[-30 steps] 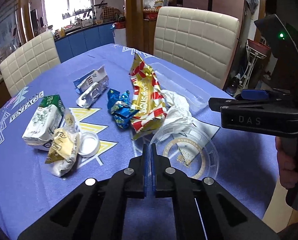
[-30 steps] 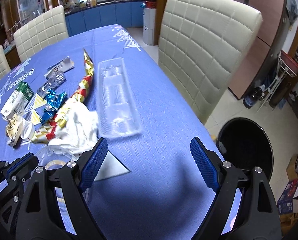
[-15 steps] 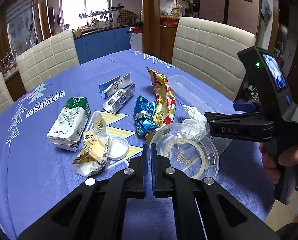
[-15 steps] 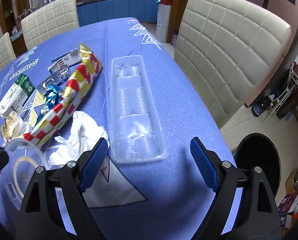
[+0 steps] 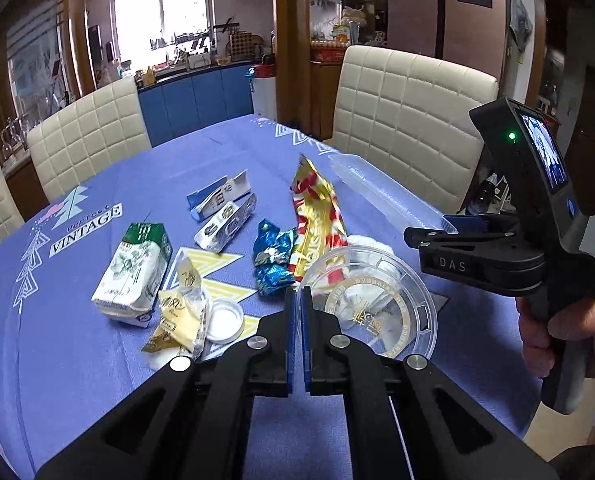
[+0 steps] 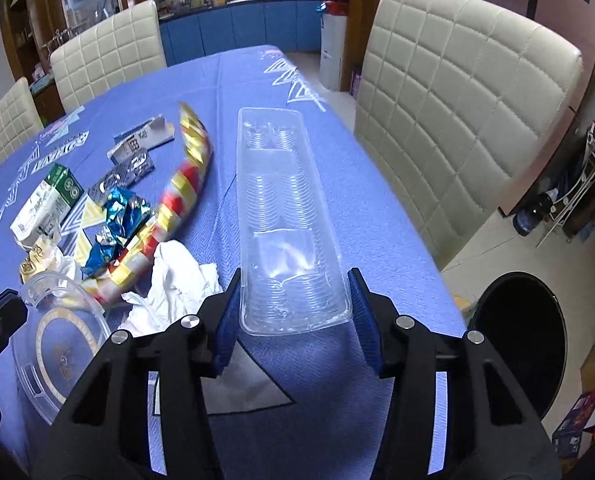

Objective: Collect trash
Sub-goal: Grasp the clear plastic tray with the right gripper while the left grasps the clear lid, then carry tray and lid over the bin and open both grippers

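My left gripper (image 5: 299, 308) is shut on the rim of a clear round lid (image 5: 377, 312), holding it tilted just above the blue tablecloth (image 5: 97, 360). The same lid (image 6: 57, 344) shows at the lower left of the right wrist view. A long clear plastic tray (image 6: 285, 216) lies along the table's right side. My right gripper (image 6: 295, 280) straddles its near end. Its jaws are closing, and the blue pads stand right at the tray's two long edges without visibly squeezing it.
Loose trash lies left of the tray: gold-and-red wrapper (image 5: 317, 220), blue foil (image 5: 273, 256), white tissue (image 6: 177, 276), green-white carton (image 5: 133, 272), yellow sachet (image 5: 181, 312), small white cap (image 5: 223, 318), blister pack (image 5: 225, 220). A black bin (image 6: 517, 340) stands on the floor beside a cream chair (image 6: 457, 100).
My right gripper's jaws have narrowed from wide apart to the tray's width, and the tray's near end now sits between them. My left gripper has risen slightly with the lid.
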Motion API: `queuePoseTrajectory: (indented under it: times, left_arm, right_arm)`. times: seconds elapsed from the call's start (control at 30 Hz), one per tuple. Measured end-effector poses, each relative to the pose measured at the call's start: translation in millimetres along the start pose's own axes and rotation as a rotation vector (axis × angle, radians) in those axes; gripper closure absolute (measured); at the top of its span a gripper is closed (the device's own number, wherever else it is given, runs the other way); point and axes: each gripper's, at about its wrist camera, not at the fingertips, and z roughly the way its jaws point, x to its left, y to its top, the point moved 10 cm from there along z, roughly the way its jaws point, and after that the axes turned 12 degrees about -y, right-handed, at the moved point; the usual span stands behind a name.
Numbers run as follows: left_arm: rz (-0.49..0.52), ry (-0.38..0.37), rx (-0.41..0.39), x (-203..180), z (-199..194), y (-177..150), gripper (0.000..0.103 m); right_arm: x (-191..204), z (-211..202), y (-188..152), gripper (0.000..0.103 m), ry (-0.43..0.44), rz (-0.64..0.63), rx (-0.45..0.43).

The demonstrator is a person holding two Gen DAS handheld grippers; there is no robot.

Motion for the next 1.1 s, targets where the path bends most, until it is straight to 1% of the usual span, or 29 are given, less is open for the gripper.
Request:
queuePoseTrajectory:
  times: [0.23, 0.4, 0.9, 1.1]
  left_arm:
    - [0.044, -0.043, -0.022, -20.2, 0.9, 18.9, 0.1]
    - [0.072, -0.083, -0.028, -39.5, 6.9, 27.9, 0.1]
    - [0.147, -0.163, -0.03, -88.9, 33.6, 51.7, 0.1]
    - [0.18, -0.205, -0.028, -117.4, 46.8, 61.6, 0.1]
  right_arm:
    - [-28.0, -16.6, 7.6, 0.051, -0.034, 0.046, -0.027]
    - [-48.3, -23.5, 7.1, 0.051, -0.066, 0.066, -0.035]
    - [-115.8, -32.4, -6.7, 0.051, -0.163, 0.145, -0.033]
    - [-145.0, -35.3, -15.5, 0.051, -0.2, 0.185, -0.027]
